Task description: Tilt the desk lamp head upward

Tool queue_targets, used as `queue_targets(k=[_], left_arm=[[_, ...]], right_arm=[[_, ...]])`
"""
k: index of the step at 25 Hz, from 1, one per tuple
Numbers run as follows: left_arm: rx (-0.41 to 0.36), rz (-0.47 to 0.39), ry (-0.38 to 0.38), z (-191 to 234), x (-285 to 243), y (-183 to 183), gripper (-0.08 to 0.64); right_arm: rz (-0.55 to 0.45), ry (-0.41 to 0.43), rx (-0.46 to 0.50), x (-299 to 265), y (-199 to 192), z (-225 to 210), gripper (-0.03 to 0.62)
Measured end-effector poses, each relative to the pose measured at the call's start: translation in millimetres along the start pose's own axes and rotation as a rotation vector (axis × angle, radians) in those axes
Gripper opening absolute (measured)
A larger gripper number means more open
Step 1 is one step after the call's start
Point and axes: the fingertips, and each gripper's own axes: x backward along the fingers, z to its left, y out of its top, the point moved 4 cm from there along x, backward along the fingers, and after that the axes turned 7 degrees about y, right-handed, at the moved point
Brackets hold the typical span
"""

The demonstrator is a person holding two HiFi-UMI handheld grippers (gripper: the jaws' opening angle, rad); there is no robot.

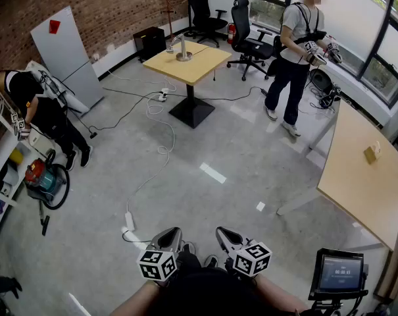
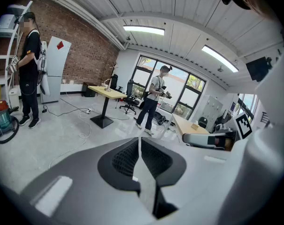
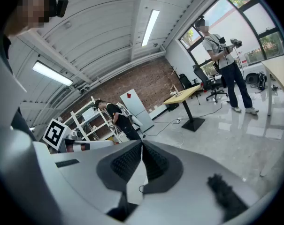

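Note:
A silver desk lamp [image 1: 180, 47] stands on a small square wooden table [image 1: 199, 68] far across the room, its head bent low over the top. Both grippers are held close to my body, a long way from it. The left gripper [image 1: 173, 233] is shut with nothing between its jaws, and so is the right gripper [image 1: 225, 233]. In the left gripper view the shut left gripper [image 2: 139, 146] points at the room, with the lamp table [image 2: 105, 92] small at the left. The right gripper [image 3: 142, 150] is shut too, and the lamp [image 3: 172, 89] is tiny in the distance.
One person [image 1: 296, 51] with grippers stands near the windows; another [image 1: 41, 114] bends by white shelves. Black office chairs [image 1: 246, 35] stand behind the lamp table. Cables [image 1: 160, 127] and a power strip trail over the floor. A long wooden table [image 1: 366, 189], a screen [image 1: 340, 272] and a vacuum cleaner [image 1: 44, 180] flank me.

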Motion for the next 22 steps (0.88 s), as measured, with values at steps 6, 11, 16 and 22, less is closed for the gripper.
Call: queue_targets(k=[6,11,16,22], left_arm=[[-0.014,0.019,-0.027,-3.3,-18.3,-1.3,0.025],[-0.001,0.017,-0.05,12.2,-54.0,17.8,0.025],[0.025,0.008,-0.084,40.7,-92.7,56.0,0.025],[0.035,-0.008,-0.117,93.0,-129.1,103.5,0.025]], right_arm=[[-0.004,-0.022,-0.019,-4.0,1.8,-17.7,0.006],[-0.002,-0.061,0.001,-27.2,21.4,-42.6,0.006],[0.014,-0.093,0.029,-70.1,53.3,-60.6,0.006],[0.039,-0.127,0.056,-136.3,84.0,-69.5,0.006]])
